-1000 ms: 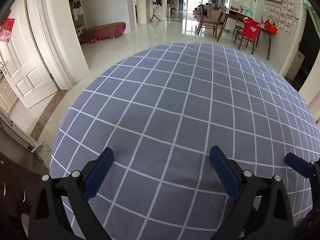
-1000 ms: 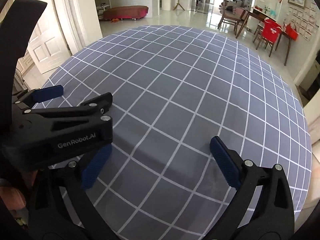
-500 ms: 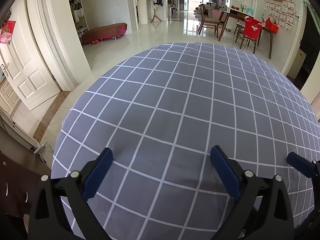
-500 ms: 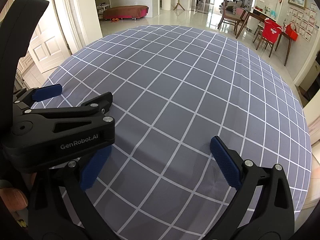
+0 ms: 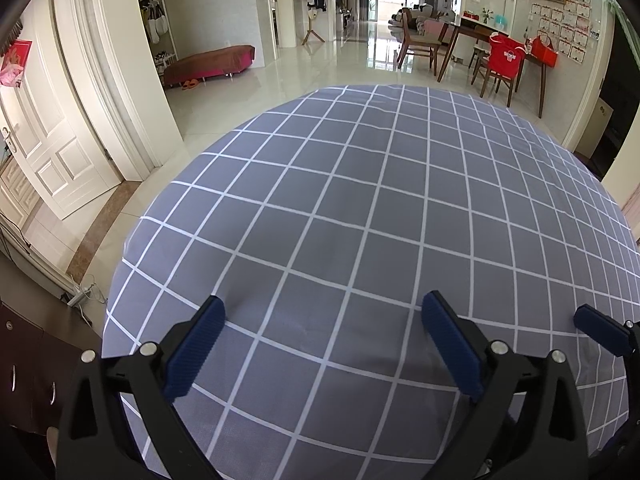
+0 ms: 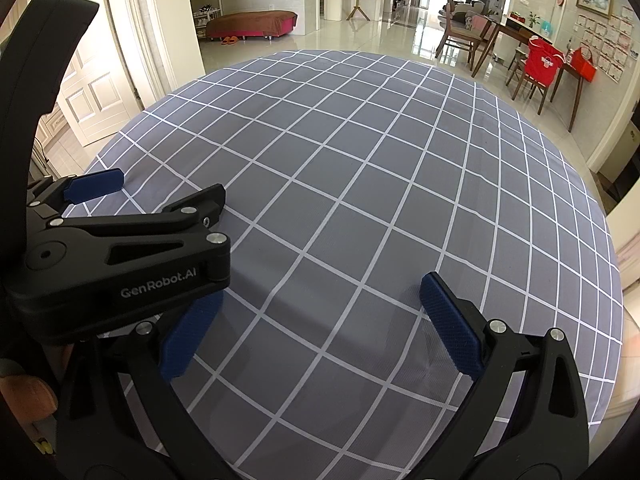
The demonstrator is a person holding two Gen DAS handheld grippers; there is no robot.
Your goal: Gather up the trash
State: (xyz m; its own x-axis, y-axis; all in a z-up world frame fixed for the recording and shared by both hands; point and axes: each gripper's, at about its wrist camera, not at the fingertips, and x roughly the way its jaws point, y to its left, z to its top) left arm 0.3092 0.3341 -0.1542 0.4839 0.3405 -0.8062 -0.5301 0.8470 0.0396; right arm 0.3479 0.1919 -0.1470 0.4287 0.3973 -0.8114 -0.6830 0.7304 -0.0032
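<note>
Grey checked tablecloth (image 5: 360, 220) | left gripper (image 5: 322, 344) fingers apart | right gripper (image 6: 316, 320) fingers apart, alongside

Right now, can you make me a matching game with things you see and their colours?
Things:
1. tablecloth
2. pads on the left tool
3. bag hung on the chair
4. door at the left

Colours:
A. white
B. red
C. grey with white lines
D. dark blue

Pairs: 1-C, 2-D, 3-B, 4-A
</note>
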